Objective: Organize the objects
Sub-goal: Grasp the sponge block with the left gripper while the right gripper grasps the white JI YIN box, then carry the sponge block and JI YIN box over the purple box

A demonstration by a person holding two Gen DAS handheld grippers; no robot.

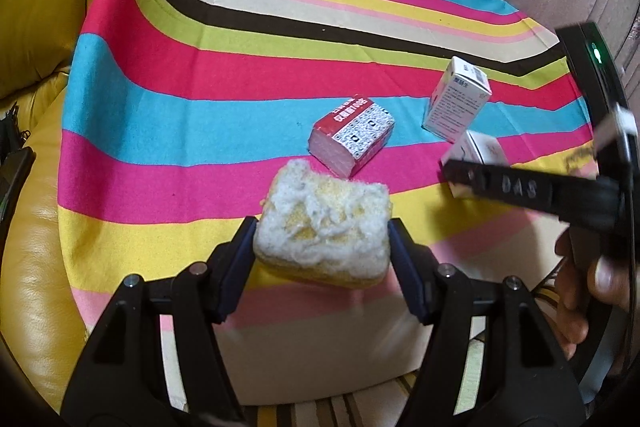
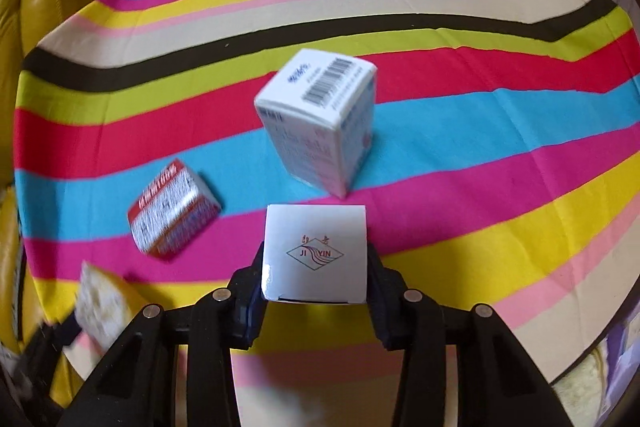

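While both grippers are loaded above the striped counter [image 1: 168, 75], placing is pending — left gripper [image 1: 322, 247] fingers clamp the sponge [image 1: 324, 227], right gripper [image 2: 316, 275] fingers clamp the small white box [image 2: 316, 253]; each needs a set-down spot clear of the red box [image 1: 352, 135].

On the cloth [image 2: 500, 163], tissue pack [image 2: 174, 209] lies left of upright box [image 2: 320, 131].

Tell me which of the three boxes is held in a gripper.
The white logo box, clamped in the right gripper. The barcode box and the red box rest on the cloth.
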